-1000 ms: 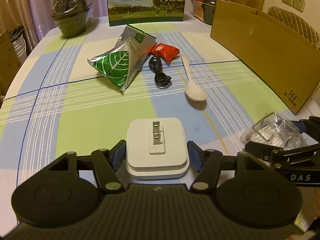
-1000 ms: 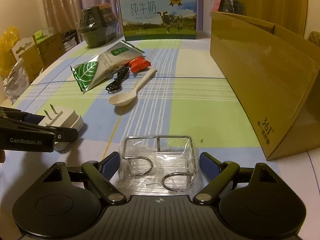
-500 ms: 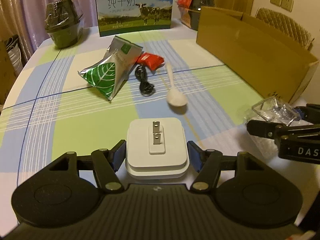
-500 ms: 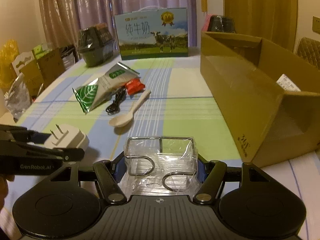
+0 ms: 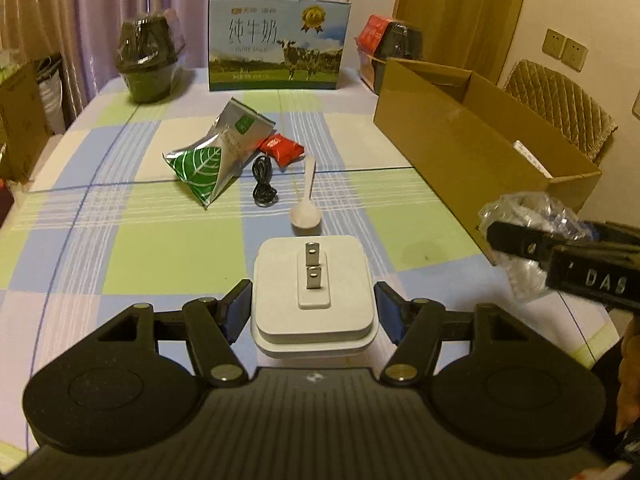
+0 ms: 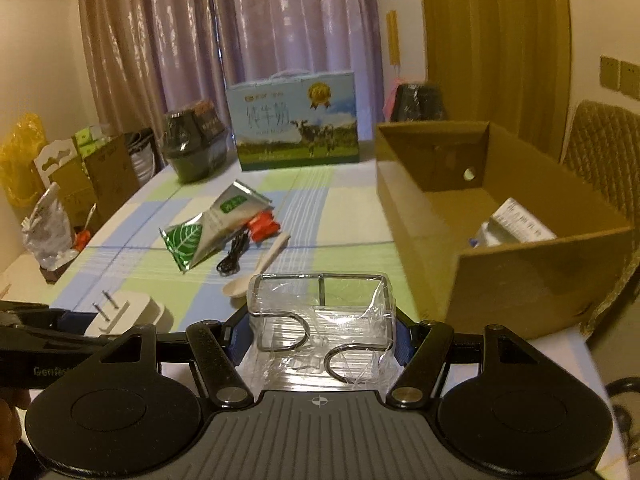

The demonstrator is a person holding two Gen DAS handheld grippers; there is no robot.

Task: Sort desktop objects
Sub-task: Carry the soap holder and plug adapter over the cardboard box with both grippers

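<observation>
Jaws of the left gripper (image 5: 313, 306) pinch a white plug adapter (image 5: 313, 294) by its two flat sides, prongs facing up and forward, so its body sits square between the pads and clear of the counter (image 5: 132, 256). Jaws of the right gripper (image 6: 321, 334) press in on a wire rack wrapped in clear film (image 6: 320, 320), gripped across its width, likely because the crinkly film gives little else firm to hold. Both loads ride above the checked cloth, near the open cardboard box (image 6: 532, 276), which already holds a small white package (image 6: 516, 220); it looks to be the drop point. Foil pouch (image 5: 216, 156), red sachet (image 5: 281, 149), black cable (image 5: 263, 184) and pale spoon (image 5: 306, 206) lie clustered mid-counter, unsorted.
</observation>
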